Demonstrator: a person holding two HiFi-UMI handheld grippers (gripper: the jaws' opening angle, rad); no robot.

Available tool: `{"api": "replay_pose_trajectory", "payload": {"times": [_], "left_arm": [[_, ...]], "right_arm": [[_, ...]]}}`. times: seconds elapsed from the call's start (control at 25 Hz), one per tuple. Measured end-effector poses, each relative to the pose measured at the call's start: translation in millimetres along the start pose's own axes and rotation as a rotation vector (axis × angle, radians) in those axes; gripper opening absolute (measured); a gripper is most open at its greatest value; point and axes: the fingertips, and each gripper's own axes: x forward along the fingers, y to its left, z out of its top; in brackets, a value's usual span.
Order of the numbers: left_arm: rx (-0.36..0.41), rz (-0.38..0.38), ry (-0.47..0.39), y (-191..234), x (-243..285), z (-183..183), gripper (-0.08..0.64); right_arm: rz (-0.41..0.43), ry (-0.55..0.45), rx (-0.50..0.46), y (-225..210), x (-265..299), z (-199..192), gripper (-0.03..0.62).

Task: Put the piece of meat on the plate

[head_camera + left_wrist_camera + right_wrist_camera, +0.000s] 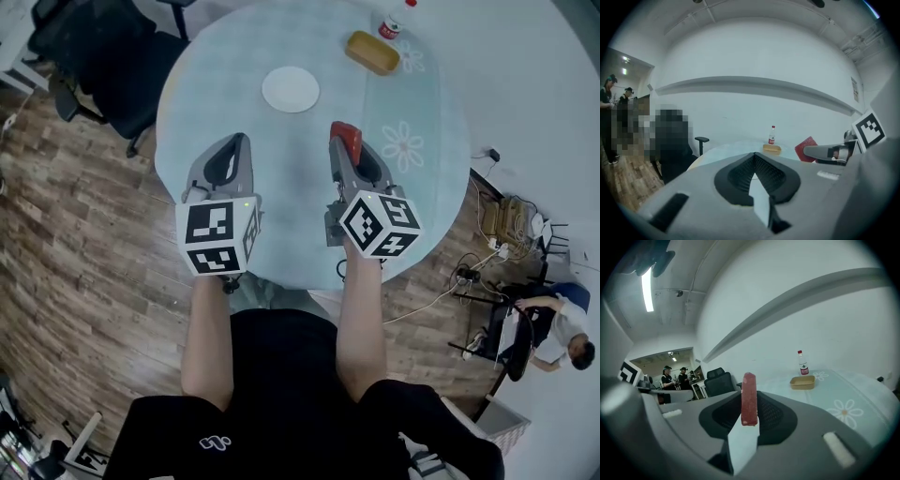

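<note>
At lower centre of the head view, the right gripper was clamped on the piece of meat, which stood upright between its jaws. Beside it, the left gripper was closed and empty. Farther up the frame, the white plate lay bare, so the placing was not yet done.

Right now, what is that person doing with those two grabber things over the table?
A person holds a gripper in each hand above a round table. The right gripper is pinching a red piece of meat upright between its jaws. The left gripper is closed and holds nothing. A white plate waits empty on the table ahead of them, so the meat is not on it yet. Farther back sit a yellow tray and a bottle.
</note>
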Motion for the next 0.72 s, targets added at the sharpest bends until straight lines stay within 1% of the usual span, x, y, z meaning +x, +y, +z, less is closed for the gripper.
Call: {"api": "replay_pose_trajectory", "payload": {"times": [0.12, 0.28, 0.4, 0.52, 0.6, 0.72], "left_arm": [[-0.008, -0.015, 0.033, 6, 19, -9, 0.002], [-0.009, -0.066, 0.073, 5, 50, -16, 0.002], [-0.013, -0.091, 0.080, 10, 68, -12, 0.002], [-0.020, -0.113, 0.092, 14, 81, -12, 0.002], [-0.026, -0.112, 0.105, 22, 89, -16, 0.002], [-0.042, -0.081, 0.126, 44, 95, -23, 0.002]], "right_arm": [[-0.020, 0.024, 0.006, -7, 14, -8, 0.100], [-0.080, 0.056, 0.031, -25, 24, -18, 0.100], [-0.121, 0.083, 0.034, -33, 30, -22, 0.100], [-0.140, 0.109, 0.047, -38, 42, -28, 0.100], [-0.142, 0.134, 0.074, -39, 56, -38, 0.100], [-0.123, 0.180, 0.107, -31, 78, -59, 0.100]]}}
